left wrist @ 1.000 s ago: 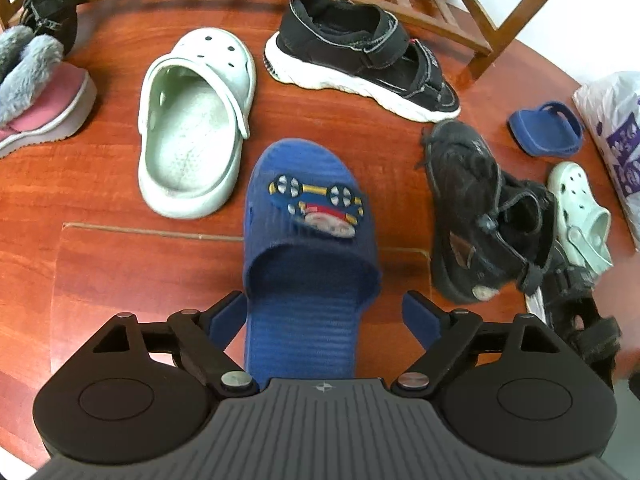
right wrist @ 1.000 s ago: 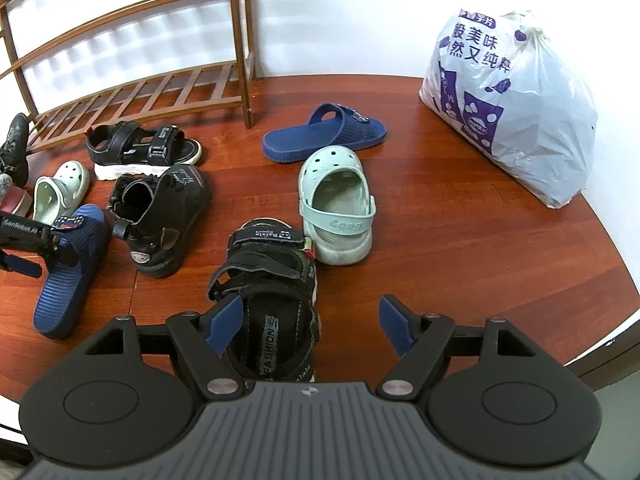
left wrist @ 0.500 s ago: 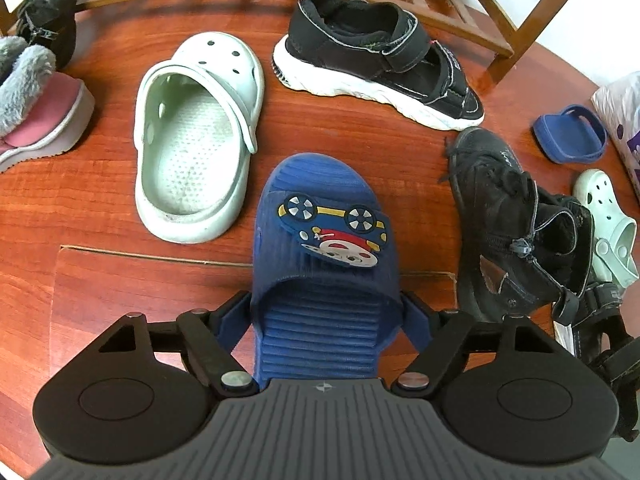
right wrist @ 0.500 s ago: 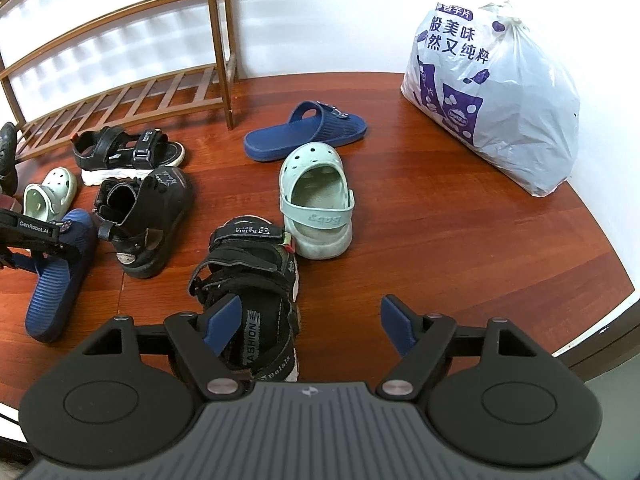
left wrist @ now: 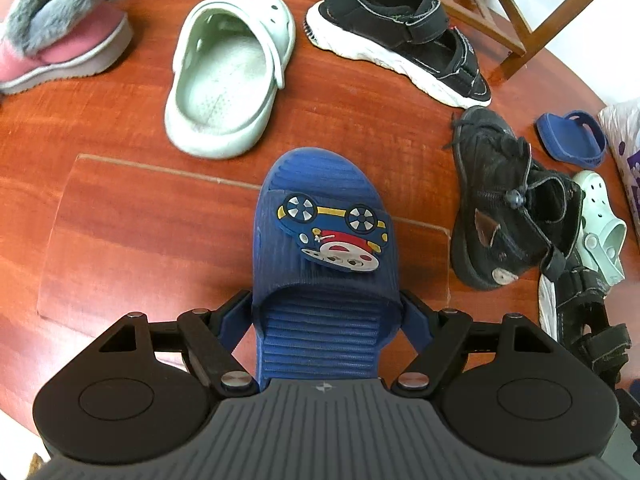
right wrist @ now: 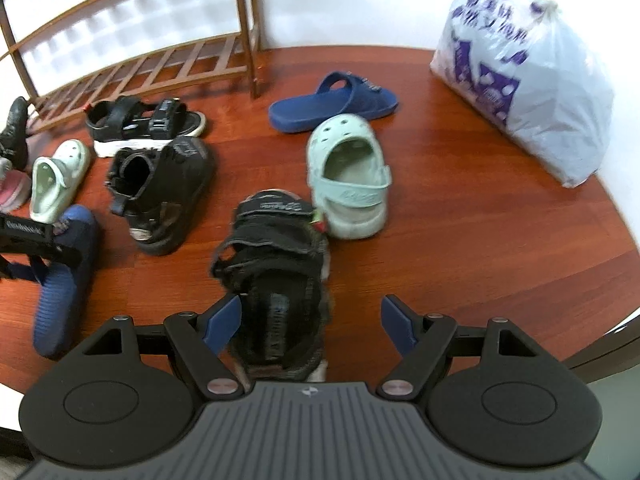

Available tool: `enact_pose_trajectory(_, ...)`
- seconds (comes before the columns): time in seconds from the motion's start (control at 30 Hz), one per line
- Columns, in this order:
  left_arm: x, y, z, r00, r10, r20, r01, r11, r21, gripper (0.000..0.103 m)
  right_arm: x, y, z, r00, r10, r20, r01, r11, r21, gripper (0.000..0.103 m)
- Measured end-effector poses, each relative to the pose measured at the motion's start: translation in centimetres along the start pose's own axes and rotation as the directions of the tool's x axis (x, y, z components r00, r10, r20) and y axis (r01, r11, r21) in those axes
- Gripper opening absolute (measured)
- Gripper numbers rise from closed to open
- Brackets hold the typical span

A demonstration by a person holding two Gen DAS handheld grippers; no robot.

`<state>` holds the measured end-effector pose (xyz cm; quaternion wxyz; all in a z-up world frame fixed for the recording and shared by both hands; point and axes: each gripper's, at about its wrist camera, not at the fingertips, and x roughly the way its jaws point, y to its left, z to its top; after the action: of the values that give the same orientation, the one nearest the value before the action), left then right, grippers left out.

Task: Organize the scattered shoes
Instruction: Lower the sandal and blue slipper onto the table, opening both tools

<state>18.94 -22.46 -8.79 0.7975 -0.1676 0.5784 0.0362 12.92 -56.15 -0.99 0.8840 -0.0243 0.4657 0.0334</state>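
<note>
Two blue rubber slides lie on the floor, one with a cartoon car patch point(left wrist: 326, 236) and one plain point(right wrist: 334, 102). There are two pale mint perforated clogs point(right wrist: 348, 176) point(right wrist: 56, 178), two black strapped sandals point(right wrist: 140, 122) point(right wrist: 276, 276) and one black lace-up high-top shoe point(right wrist: 160, 192). One pink fur-trimmed slipper point(left wrist: 56, 46), one wooden slatted shoe rack point(right wrist: 140, 66) and one white printed plastic bag point(right wrist: 524, 80) complete the count.

My left gripper point(left wrist: 326, 312) and right gripper point(right wrist: 312, 324) are identical in build: a grey ribbed housing at lower centre bearing a small white emblem, two matte black rounded lobes with circular recesses, black linkage arms fastened with silver screws, and blue finger pads point(right wrist: 394, 322) at the tips.
</note>
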Motion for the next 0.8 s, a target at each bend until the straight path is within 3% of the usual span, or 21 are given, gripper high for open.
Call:
enact_pose_trajectory(0.23, -0.4, 0.1, -1.0, 1.000, -0.008, -0.003, 0.008, 1.000, -0.023, 0.078, 2.6, 1.7, 0.2, 0.998, -0.009, -0.068, 0.005, 0.999, -0.054, 0.090)
enact_pose_trajectory(0.37, -0.6, 0.2, -1.5, 1.000, -0.009, -0.003, 0.009, 1.000, -0.021, 0.078, 2.7, 1.7, 0.0, 0.997, -0.024, -0.069, 0.019, 0.997, -0.071, 0.075)
enact_pose_trajectory(0.8, -1.4, 0.2, -2.9, 0.999, -0.015, -0.035, 0.017, 0.999, 0.041, 0.079, 1.0, 1.2, -1.7, 0.995, -0.017, -0.100, 0.010, 0.997, -0.073, 0.071)
